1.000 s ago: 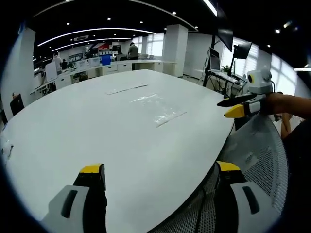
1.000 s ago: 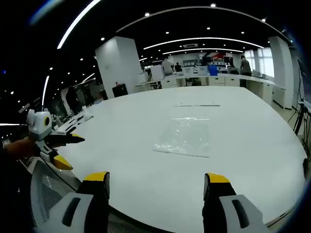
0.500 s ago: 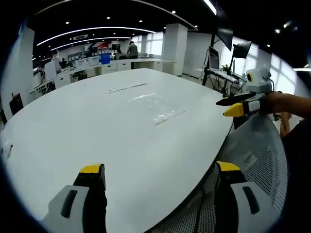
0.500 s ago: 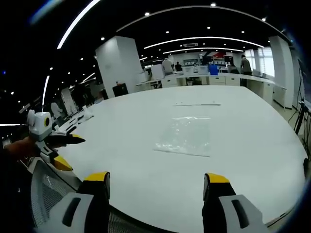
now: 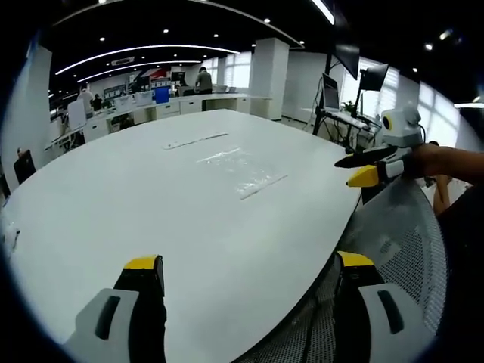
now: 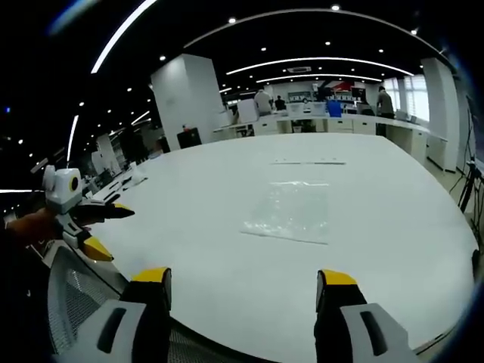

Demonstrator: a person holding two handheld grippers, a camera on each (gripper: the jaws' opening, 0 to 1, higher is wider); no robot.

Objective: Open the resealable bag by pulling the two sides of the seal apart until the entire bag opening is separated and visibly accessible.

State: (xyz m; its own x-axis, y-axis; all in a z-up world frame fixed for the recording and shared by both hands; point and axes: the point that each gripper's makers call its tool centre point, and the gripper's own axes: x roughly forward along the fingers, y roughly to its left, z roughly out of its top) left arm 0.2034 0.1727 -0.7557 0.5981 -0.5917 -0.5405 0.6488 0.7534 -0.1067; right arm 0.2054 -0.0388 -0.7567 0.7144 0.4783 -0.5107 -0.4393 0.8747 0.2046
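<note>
- Bag (image 6: 290, 211) lying flat and clear near the middle of the white table (image 6: 393, 227), well apart from both claws, nothing touching it yet.
- Looking like the approach step, seal not pulled at all, whole job still ahead.
- Left gripper (image 5: 246, 268) hanging over the near table edge with jaws spread wide, holding nothing.
- Right gripper (image 6: 240, 280) doing the same, jaws standing wide apart and empty, pointing roughly at the bag.
- Right gripper also poking into the left gripper view at the table's side, jaws parted there too.
- Probably getting tricky from here: thin film sitting flush on a smooth top, so jaws maybe sliding over it or pinching both layers together instead of one side of the seal.
- Also risking shoving the bag across the table rather than lifting it, being so light.
- Struggling to make out which end has the seal, plastic being see-through and washed out against the white.
- Guessing at a thin pale strip (image 6: 306, 162) lying beyond the bag, too small to identify.
- Mesh chair back (image 5: 401, 242) covering part of the near table edge.
</note>
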